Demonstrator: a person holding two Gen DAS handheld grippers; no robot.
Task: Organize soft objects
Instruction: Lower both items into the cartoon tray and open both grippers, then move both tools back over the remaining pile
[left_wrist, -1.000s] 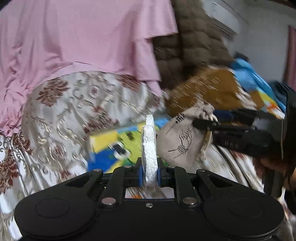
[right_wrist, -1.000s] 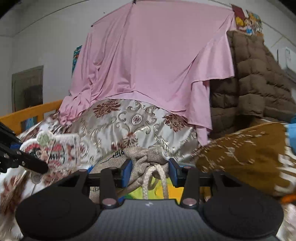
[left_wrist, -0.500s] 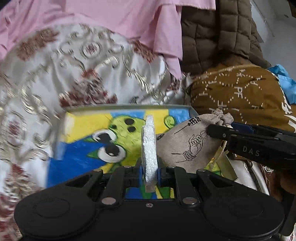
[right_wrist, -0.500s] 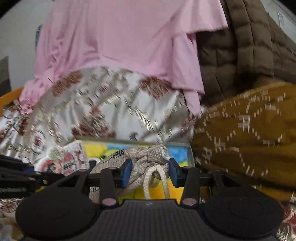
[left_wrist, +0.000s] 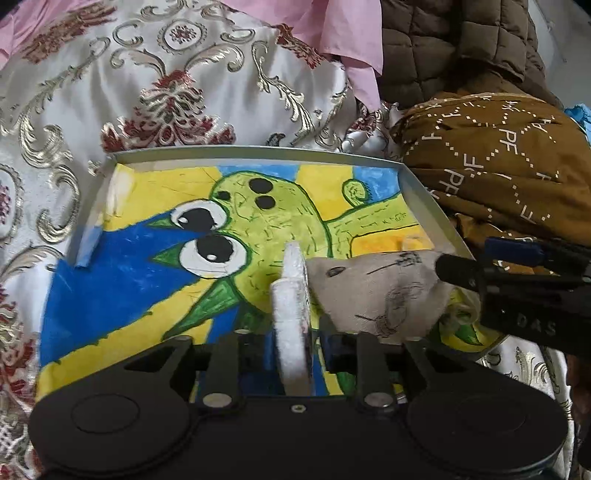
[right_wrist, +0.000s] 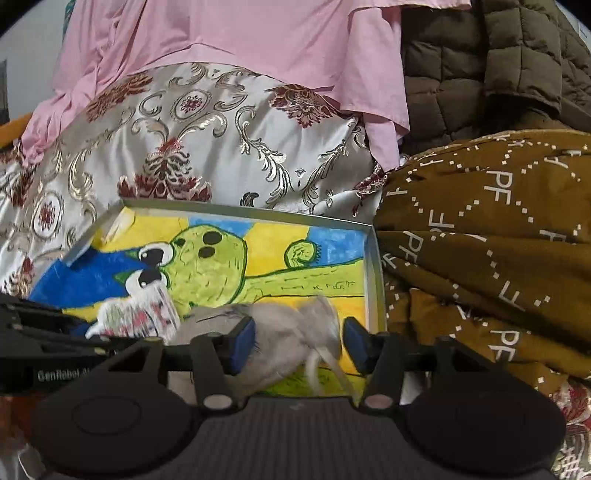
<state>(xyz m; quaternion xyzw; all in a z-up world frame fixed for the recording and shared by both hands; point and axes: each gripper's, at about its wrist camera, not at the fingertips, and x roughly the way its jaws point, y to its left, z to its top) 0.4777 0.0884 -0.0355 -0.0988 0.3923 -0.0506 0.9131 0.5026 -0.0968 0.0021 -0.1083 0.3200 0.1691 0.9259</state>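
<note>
Both grippers were down over the tray (left_wrist: 255, 152), a shallow white-rimmed box w/ a bright cartoon cactus drawing lining its floor, sitting on the floral bedspread (left_wrist: 177, 74).

Left gripper (left_wrist: 295, 354): jaws were opening, the flat white pad (left_wrist: 291, 306) stood on edge between them. From the left wrist view there looked to be gaps either side, so I'd say it was being let go, not squeezed. It stood near the tray's front edge, roughly mid-way along. Held on edge prob. because that's how two fingers pinch a thin flat thing.

Right gripper (right_wrist: 299, 343): jaws also opening, blue pads clear of the grey drawstring pouch (right_wrist: 280, 339), which sagged onto the tray floor toward the front-right corner, white cord trailing out front. Blurred in the right wrist view, so can't tell if it was fully at rest. Gripped at the gathered neck, I'd guess, since that's the firmest bit of a soft bag.

Both items went side by side, nearly touching, so the tray prob. serves as the collecting spot.

Count: 2 grippers, 1 tray, 1 white pad, 1 pouch. Around it: 1 pink sheet (right_wrist: 229, 48), 1 brown quilted coat (right_wrist: 480, 62), 1 mustard "PF" print cloth (right_wrist: 491, 229) just beside the tray's right edge.
</note>
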